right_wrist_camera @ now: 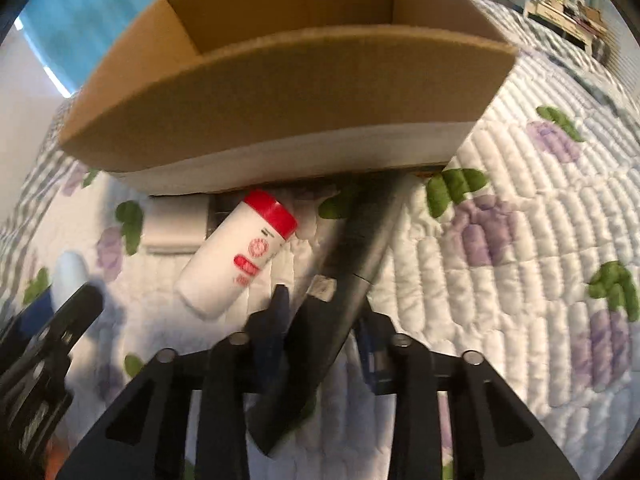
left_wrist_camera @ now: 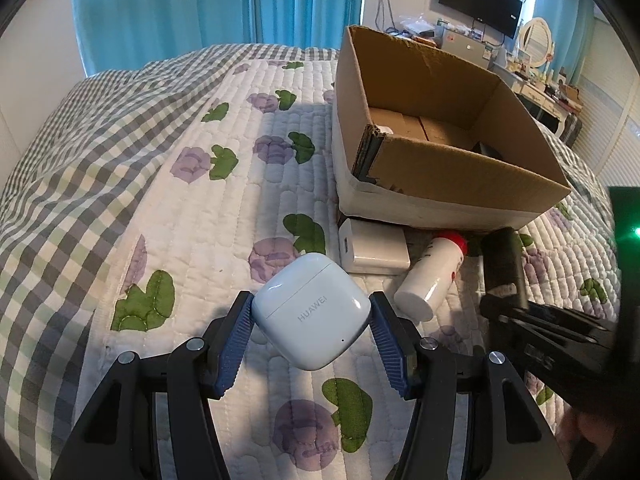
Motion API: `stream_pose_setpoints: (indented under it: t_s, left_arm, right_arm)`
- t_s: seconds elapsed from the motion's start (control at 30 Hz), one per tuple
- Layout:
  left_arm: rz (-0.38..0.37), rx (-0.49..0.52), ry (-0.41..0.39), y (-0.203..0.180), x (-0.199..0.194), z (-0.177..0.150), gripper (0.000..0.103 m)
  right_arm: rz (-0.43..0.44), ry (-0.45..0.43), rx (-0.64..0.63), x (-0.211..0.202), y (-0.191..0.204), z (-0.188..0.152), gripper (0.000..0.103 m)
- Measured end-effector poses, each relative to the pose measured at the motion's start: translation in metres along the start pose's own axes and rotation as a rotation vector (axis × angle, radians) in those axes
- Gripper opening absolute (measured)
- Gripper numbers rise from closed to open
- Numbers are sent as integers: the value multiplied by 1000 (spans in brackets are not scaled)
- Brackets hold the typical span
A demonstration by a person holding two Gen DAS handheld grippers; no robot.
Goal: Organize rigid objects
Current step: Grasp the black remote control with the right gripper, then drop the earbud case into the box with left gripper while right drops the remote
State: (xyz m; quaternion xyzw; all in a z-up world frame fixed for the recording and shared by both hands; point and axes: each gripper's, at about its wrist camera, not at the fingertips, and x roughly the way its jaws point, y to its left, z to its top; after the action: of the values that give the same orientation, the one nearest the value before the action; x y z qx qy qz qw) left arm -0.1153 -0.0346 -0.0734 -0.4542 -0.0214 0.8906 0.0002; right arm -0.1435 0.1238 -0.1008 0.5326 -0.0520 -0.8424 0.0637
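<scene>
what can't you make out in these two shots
- Cardboard box contents: left wrist view, near wall hides most of the floor.
- Dark tool in the right gripper: right wrist view, motion blur; its identity is unclear.
- White charger block: box edge covers its far side.

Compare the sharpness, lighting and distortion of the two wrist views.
Left wrist view: sharp, the logo on the white rounded earbud case legible; fisheye curves the quilted floral bedspread; green glare at the right edge. Right wrist view: smeared by blur, softening the brown cardboard box and the white bottle with red cap; the dark cylindrical object is indistinct.
</scene>
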Motion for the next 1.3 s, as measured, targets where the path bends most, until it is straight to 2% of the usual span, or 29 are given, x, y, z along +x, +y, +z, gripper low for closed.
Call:
stream_pose_setpoints:
  t_s: [0.07, 0.27, 0.37, 0.43, 0.67, 0.87, 1.07, 1.2, 1.3]
  left_arm:
    - [-3, 3, -1, 0, -2, -1, 59]
    - [-19, 12, 21, -7, -7, -2, 59]
    - [-27, 19, 25, -12, -15, -2, 59]
    - [-27, 25, 20, -16, -24, -2, 59]
    - [-43, 47, -28, -30, -62, 17, 59]
    - [-78, 62, -89, -43, -88, 62, 59]
    - [-70, 93, -165, -60, -86, 125, 59]
    - [-69, 106, -177, -67, -60, 159, 59]
    - [-82, 87, -131, -69, -18, 174, 59]
  right_arm:
    - [-23, -10, -49, -11, 0, -6, 19]
    - [-36, -29, -128, -38, -3, -22, 19]
    - [-28, -51, -135, -52, -14, -11, 19]
    - [-29, -74, -152, -49, -24, 10, 19]
    - [-2, -168, -202, -98, -14, 14, 19]
    - [5, -261, -251, -139, -3, 40, 19]
    - [6, -351, -271, -166, -1, 92, 19]
    - [9, -390, -253, -164, -7, 132, 19]
    - [10, -392, -241, -150, -13, 158, 19]
